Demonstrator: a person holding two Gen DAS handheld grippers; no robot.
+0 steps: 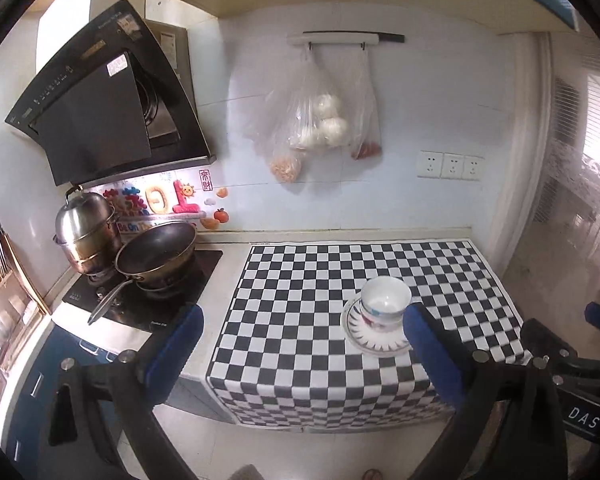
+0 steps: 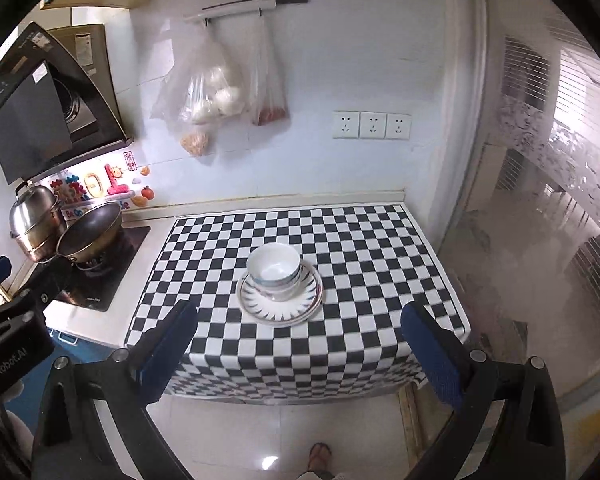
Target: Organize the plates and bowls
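Observation:
A white bowl [image 1: 385, 299] with a patterned band sits upright on a white plate [image 1: 374, 340] with a dark spiked rim, on the checkered cloth [image 1: 300, 320]. The bowl [image 2: 274, 270] and plate [image 2: 280, 308] also show in the right wrist view at the cloth's [image 2: 340, 248] middle. My left gripper [image 1: 302, 344] is open and empty, held back from the counter, the stack by its right finger. My right gripper [image 2: 300, 344] is open and empty, in front of and above the stack.
A stove [image 1: 148, 296] at the left carries a dark wok [image 1: 156, 252] and a steel steamer pot [image 1: 86, 232]. A range hood [image 1: 104, 96] hangs above it. Plastic bags [image 1: 312, 120] hang on the wall. The counter's front edge drops to the floor [image 2: 280, 432].

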